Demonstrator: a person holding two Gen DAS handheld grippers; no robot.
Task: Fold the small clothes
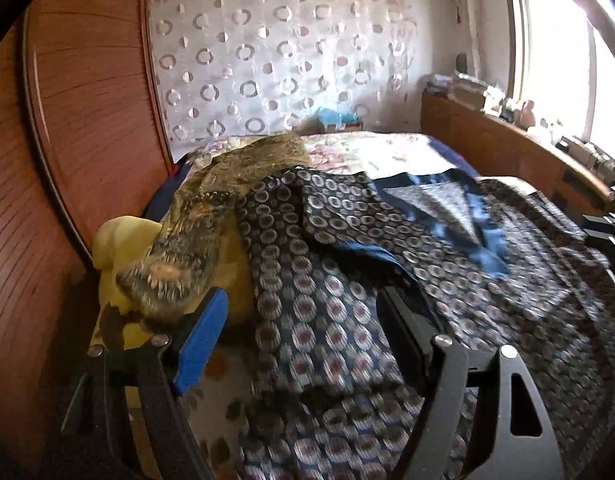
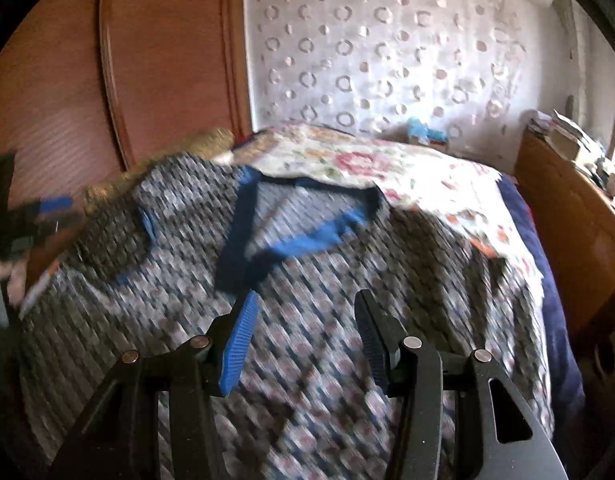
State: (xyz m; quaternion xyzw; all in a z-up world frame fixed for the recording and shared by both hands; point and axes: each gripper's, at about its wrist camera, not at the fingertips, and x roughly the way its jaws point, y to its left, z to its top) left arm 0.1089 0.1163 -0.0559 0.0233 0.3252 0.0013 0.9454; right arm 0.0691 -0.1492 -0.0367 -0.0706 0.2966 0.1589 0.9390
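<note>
Across the bed, over its floral cover, lies the patterned garment with blue trim, spread but rumpled, one part doubled over on the left. Beyond it sits an olive-gold cloth and a yellow cloth. I judge I am between folds, with nothing gripped. My left fingers stand wide apart over the garment, empty; my right fingers are about half open, also empty, cloth beneath them. Next I need an edge to pinch on each side, then carry it over evenly.
</note>
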